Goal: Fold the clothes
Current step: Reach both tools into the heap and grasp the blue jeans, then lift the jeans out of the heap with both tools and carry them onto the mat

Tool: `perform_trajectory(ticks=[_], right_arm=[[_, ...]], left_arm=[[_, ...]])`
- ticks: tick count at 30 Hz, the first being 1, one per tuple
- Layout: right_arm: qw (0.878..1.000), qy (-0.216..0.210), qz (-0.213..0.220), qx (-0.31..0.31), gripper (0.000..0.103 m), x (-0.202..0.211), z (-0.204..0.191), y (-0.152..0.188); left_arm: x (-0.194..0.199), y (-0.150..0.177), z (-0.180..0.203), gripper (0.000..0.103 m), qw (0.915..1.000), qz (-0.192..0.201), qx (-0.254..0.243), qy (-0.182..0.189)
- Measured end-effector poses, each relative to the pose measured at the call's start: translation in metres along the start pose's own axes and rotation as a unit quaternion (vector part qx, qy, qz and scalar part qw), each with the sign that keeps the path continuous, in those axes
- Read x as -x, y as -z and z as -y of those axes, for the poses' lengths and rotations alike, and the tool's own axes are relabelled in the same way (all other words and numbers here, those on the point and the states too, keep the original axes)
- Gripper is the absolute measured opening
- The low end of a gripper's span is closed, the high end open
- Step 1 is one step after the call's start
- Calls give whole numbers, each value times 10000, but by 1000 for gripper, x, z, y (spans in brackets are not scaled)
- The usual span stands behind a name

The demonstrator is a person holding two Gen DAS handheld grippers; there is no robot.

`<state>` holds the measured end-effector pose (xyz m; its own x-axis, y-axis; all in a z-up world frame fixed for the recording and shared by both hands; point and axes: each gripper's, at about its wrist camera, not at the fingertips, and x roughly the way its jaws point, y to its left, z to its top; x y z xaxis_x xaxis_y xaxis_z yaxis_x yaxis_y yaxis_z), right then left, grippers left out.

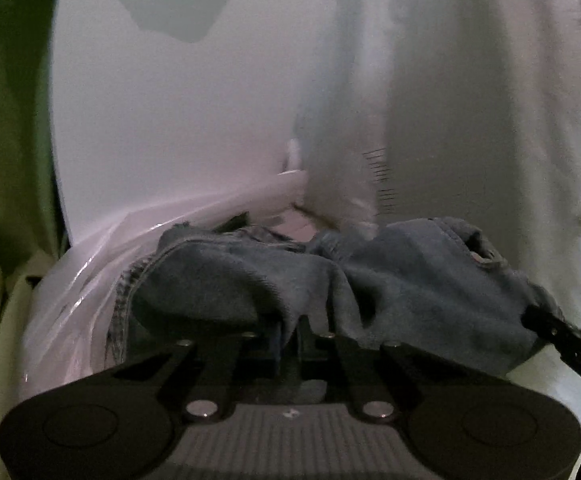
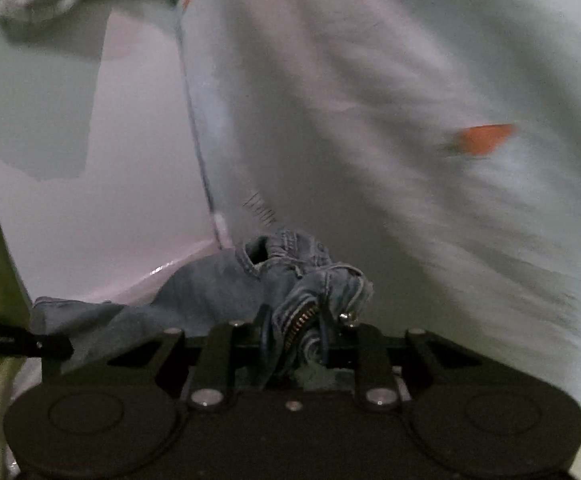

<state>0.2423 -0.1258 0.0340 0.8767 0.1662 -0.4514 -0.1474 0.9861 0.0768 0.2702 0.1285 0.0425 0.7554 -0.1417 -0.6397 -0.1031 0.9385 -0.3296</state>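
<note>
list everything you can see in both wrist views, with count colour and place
jeans: one, blue denim, bunched low in the middle of both views, zipper showing in the right wrist view
white sheet: one, white with an orange patch, fills the background on the right
clear plastic: one piece, shiny, left of the jeans
green fabric: one, along the left edge
left gripper: one, black, shut on the jeans
right gripper: one, black, shut on the jeans at the zipper

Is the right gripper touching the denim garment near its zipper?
Touching. The right wrist view shows the right gripper closed on the bunched denim garment beside the zipper.
</note>
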Motion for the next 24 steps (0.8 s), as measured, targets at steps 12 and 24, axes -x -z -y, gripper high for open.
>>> perform_trajectory(ticks=[12, 24], right_arm=[[9787, 1225, -1216, -1114, 25, 137, 122, 145], [9508, 1487, -1283, -2394, 82, 153, 153, 163]], left_arm=[[65, 165, 61, 22, 9906, -1243, -458, 336], [65, 128, 4, 81, 9959, -586, 437, -533]])
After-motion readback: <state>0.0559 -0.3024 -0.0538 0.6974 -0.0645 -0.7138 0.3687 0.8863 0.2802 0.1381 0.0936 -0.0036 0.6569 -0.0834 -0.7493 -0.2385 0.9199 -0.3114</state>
